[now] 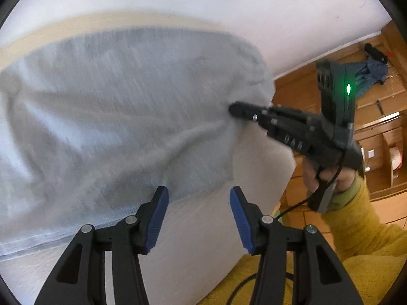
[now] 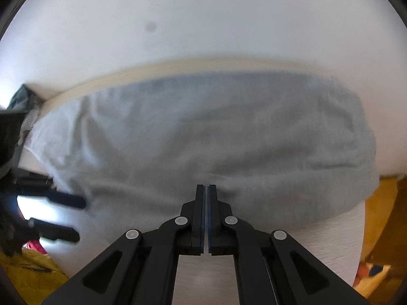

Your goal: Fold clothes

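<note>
1. Left wrist view: the left tongs (image 1: pixel 199 198) stand released, their blue pads (image 1: pixel 160 218) wide apart, poised above the near edge of a pale grey-blue garment (image 1: pixel 114 117) without touching it.
2. Same view, not given by the other: the right tongs (image 1: pixel 235 108) seen from the side, black, with a green light on the body, held by a hand (image 1: pixel 328 175) in a yellow sleeve (image 1: pixel 356 218). Their tip meets the garment's right edge, and the cloth gathers into folds running toward that point.
3. Same view, background only here: wooden floor and shelving (image 1: pixel 376 137) at right, with a dark blue cloth item (image 1: pixel 374 73) lying there.
4. Right wrist view: the right tongs (image 2: pixel 206 190) are clenched, pads pressed together with only a thin seam between; the tip sits at the garment's near edge. Grey cloth lies right at the pads, but blur leaves it unclear whether fabric is pinched between them.
5. Same view, far left: the two spread fingers (image 2: pixel 66 200) of the left tongs, dark and blurred, beside the garment's left edge.
6. Garment (image 2: pixel 203 137): soft, fleecy-looking, pale grey-blue, spread broadly over a white table (image 2: pixel 330 241); surface rumpled with shallow creases; far edge lies along a beige strip (image 2: pixel 178 67) against a white wall (image 2: pixel 203 12). Both views are motion-blurred; finer detail cannot be made out.
</note>
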`<state>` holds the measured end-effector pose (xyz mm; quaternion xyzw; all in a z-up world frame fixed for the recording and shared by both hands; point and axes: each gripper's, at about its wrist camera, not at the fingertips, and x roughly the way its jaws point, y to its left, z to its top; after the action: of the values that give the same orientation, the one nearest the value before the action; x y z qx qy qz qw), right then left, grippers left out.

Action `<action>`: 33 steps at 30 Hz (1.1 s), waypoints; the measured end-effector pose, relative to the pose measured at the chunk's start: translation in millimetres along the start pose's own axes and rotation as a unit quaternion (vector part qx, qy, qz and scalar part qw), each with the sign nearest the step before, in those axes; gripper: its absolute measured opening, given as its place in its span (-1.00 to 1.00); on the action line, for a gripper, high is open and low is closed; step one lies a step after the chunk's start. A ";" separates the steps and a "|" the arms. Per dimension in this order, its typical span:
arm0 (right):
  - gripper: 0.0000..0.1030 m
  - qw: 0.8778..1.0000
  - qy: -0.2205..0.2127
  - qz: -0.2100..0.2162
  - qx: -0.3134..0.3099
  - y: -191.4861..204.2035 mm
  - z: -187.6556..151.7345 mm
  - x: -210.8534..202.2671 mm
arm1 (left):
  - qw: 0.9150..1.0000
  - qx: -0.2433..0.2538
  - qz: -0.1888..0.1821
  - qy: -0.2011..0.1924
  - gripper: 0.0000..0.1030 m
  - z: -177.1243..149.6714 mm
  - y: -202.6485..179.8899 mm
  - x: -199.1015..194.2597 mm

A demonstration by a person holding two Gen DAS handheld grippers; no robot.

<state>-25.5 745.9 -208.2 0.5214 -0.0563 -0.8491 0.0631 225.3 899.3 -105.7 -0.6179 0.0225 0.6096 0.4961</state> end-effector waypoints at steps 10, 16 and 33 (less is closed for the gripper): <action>-0.97 0.997 0.006 0.033 -0.076 77.3 -32.7 18.9 | 0.987 -0.061 0.134 -0.070 -0.15 31.5 44.1 -0.8; -0.97 0.998 0.022 0.045 -0.030 33.6 -24.5 -8.0 | 0.983 -0.060 0.158 -0.077 -0.22 26.1 38.3 4.6; -0.70 0.997 -0.001 -0.076 -0.003 32.4 7.2 2.0 | 0.962 -0.132 0.216 -0.101 -0.19 -50.8 75.9 -90.8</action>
<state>-31.3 713.8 -201.5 0.5228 -0.0140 -0.8524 0.0000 191.2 775.9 -91.6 -0.5934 0.0247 0.7593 0.2661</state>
